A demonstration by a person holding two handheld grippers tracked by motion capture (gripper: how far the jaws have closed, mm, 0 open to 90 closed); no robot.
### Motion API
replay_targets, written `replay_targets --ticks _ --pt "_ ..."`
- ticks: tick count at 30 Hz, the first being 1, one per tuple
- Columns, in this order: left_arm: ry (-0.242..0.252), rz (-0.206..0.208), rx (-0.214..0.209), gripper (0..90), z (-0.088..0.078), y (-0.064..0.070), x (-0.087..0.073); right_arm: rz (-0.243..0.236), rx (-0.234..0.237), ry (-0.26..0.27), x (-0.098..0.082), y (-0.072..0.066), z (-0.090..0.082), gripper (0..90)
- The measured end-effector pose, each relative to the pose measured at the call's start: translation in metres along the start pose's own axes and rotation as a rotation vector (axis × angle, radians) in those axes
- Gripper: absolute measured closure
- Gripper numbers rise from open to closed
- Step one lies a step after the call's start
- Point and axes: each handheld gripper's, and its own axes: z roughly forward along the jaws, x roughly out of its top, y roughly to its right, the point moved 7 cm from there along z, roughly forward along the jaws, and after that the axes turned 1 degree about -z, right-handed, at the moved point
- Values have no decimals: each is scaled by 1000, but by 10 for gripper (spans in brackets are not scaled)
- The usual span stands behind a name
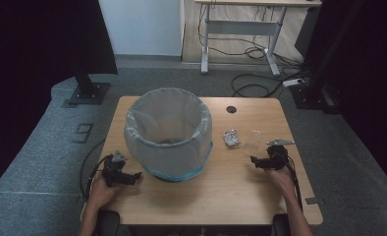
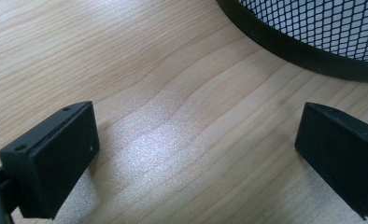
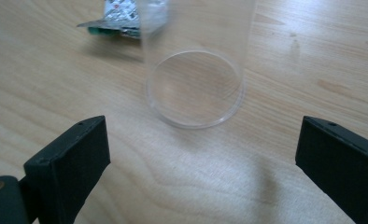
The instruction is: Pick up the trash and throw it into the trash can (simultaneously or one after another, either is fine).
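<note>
On a wooden table [image 1: 240, 187], a clear cup [image 3: 196, 70] stands upright just ahead of the wide-open right gripper [image 3: 203, 154], a foil packet [image 3: 121, 18] just beyond it, while the left gripper [image 2: 196, 154], also open, sits beside a lined mesh bin [image 1: 168, 132].

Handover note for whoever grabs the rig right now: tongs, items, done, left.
Left tongs: open, nothing between them, low over the bare table beside the base of the mesh bin.
Right tongs: open, nothing held, aimed at the clear plastic cup, which stands upright just ahead of them, untouched.
Crumpled foil wrapper: lies on the table between the bin and the cup.
The bin has a bag liner; something small seems to lie at its bottom, too dim to tell what.
Done: nothing picked up yet.
Left, probably: grip the cup, drop it into the bin, then the wrapper.
</note>
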Motion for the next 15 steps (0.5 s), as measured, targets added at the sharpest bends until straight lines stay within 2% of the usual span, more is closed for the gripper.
replay_targets --ticks 3,6,9,15 --pt "0 0 1 0 0 0 0 8 1 -5 2 1 3 22" --pt "0 0 1 0 0 0 0 -9 -4 -3 9 0 7 18" --pt "0 1 0 0 0 0 0 -6 -14 -7 13 0 11 21" --pt "0 0 0 0 0 0 0 -10 -4 3 23 -2 16 42"
